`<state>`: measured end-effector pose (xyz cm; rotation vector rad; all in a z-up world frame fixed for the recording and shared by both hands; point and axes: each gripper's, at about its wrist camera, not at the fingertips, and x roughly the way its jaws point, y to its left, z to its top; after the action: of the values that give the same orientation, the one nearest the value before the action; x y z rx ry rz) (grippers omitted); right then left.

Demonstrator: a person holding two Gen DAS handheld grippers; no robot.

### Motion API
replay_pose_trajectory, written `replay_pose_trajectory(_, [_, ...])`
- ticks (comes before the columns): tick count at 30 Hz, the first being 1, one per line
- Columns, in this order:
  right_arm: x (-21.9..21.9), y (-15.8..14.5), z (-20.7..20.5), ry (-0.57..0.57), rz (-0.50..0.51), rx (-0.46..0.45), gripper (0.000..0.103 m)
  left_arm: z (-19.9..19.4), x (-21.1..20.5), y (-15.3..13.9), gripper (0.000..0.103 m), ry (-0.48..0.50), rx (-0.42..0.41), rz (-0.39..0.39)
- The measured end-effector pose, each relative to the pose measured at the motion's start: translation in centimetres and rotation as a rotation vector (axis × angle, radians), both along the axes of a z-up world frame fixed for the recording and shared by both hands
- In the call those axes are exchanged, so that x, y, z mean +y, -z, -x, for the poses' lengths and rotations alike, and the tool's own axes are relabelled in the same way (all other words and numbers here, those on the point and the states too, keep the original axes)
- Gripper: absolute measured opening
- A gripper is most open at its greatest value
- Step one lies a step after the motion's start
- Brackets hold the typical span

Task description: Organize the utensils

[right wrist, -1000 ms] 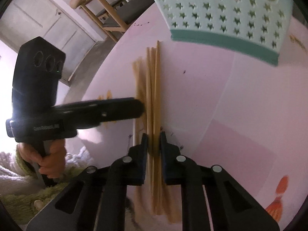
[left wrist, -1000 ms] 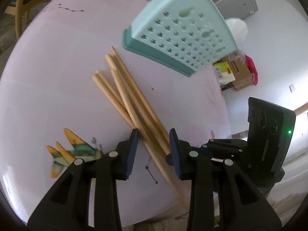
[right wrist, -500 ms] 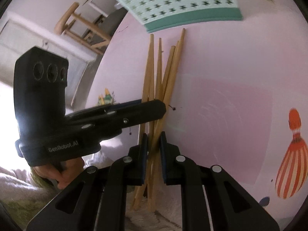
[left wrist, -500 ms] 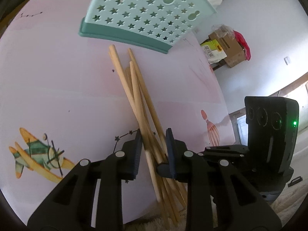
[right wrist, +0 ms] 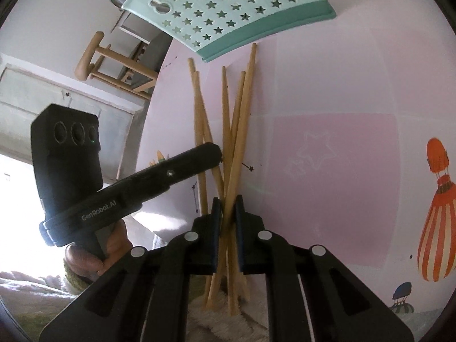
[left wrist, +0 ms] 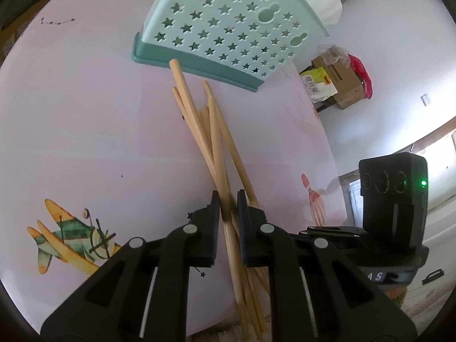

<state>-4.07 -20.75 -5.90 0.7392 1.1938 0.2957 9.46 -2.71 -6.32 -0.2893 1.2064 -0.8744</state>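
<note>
Pink, cartoon-printed table fills both wrist views; a mint holder with star-shaped holes stands at its far side; a loose bundle of wooden chopsticks lies crossed in the middle, far tips just short of the holder, near ends overhanging the table edge; the left gripper, its jaws just closing, is clamped on one chopstick; the right gripper, jaws nearly together, pinches the crossing sticks nearer their near ends; a hand grips the left tool's handle.
</note>
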Motion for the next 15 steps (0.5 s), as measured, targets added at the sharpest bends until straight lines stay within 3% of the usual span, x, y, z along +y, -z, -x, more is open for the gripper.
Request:
replay_pose_trajectory(9, [-0.85,0.78,0.73,0.053,-0.063,0.031,0.012,0.01,0.61,0.59,0.015,-0.026,0.023,-0.008])
replay_pose_trajectory(15, [-0.66,0.41,0.88,0.053,-0.018,0.022,0.012,-0.28,1.08,-0.08,0.016,-0.056,-0.036,-0.065])
